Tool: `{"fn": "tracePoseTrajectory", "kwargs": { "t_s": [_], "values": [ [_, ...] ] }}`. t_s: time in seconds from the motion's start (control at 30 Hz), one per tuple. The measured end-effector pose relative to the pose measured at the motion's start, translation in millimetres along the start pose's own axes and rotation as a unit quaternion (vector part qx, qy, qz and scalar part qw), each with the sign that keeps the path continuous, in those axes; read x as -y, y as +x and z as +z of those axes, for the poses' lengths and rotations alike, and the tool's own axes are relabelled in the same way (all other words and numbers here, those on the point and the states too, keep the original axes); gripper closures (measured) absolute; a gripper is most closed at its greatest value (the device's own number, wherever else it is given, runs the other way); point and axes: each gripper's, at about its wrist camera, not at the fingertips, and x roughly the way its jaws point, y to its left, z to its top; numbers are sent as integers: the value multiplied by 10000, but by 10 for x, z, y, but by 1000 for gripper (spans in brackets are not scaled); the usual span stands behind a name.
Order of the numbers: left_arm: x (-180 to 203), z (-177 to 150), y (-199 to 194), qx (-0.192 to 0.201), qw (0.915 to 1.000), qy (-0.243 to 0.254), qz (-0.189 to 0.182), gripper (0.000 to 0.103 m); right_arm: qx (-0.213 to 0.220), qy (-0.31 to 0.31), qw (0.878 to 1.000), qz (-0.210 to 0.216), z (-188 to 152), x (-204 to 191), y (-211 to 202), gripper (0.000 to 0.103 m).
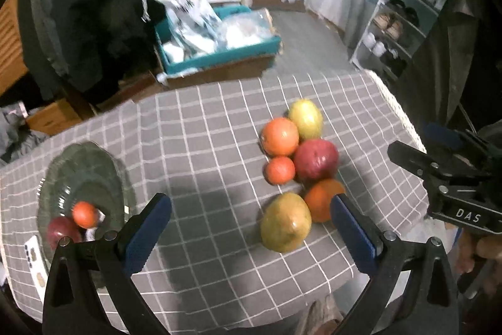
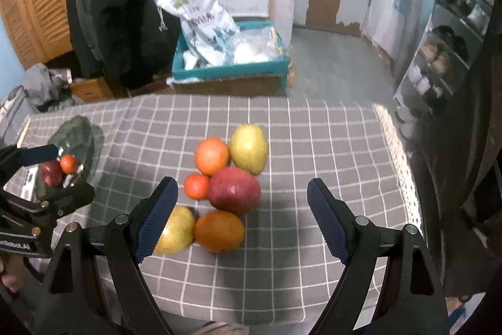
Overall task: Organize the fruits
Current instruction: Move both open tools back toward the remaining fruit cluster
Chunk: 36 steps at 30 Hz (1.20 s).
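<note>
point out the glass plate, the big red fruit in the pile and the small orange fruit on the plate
glass plate [image 1: 84, 165], left wrist view, on its bare far rim
big red fruit [image 2: 233, 190], right wrist view, on the middle of its skin
small orange fruit on the plate [image 1: 84, 214], left wrist view, on its centre

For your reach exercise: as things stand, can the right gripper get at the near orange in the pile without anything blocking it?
Probably yes. The right gripper is open and empty, and the near orange lies at the pile's front edge, between and just beyond its fingers, with only bare checked tablecloth around that side.
</note>
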Motion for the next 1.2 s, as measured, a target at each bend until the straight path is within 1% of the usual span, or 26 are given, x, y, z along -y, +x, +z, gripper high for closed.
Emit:
{"fn": "tracePoseTrajectory", "kwargs": {
  "t_s": [0.13,0.2,0.33,0.5,0.67,0.73,0.8,0.97,1.0,1.07,1.17,1.2],
  "values": [
    [83,-57,205,-184,9997,134,71,1,-298,96,9995,99,-109,70,171,19],
    [119,-88,336,-347,9993,160,34,1,-459,154,9987,142,-169,110,261,19],
    [181,-138,532,-558,9982,197,-39,1,-674,248,9974,35,-251,225,418,19],
    [258,-209,742,-801,9963,295,-97,1,-865,374,9955,-7,-349,348,557,19],
    [284,-260,926,-1024,9942,313,-136,1,-1064,522,9928,162,-447,393,710,19],
    [276,-279,996,-1092,9936,260,-163,1,-1126,530,9921,152,-485,397,750,19],
    [268,-293,1064,-1175,9925,196,-266,1,-1167,531,9916,150,-506,412,777,19],
    [332,-338,1189,-1301,9906,304,-296,1,-1188,591,9910,156,-514,449,804,19],
    [340,-349,1212,-1332,9901,315,-315,2,-1189,595,9910,165,-511,450,804,19],
    [347,-365,1256,-1410,9888,312,-368,13,-1192,588,9910,171,-505,443,810,19],
    [338,-383,1312,-1520,9870,233,-459,23,-1203,558,9910,179,-501,420,824,19],
    [338,-384,1322,-1532,9867,209,-497,24,-1204,549,9910,186,-499,412,830,19]
  ]
}}
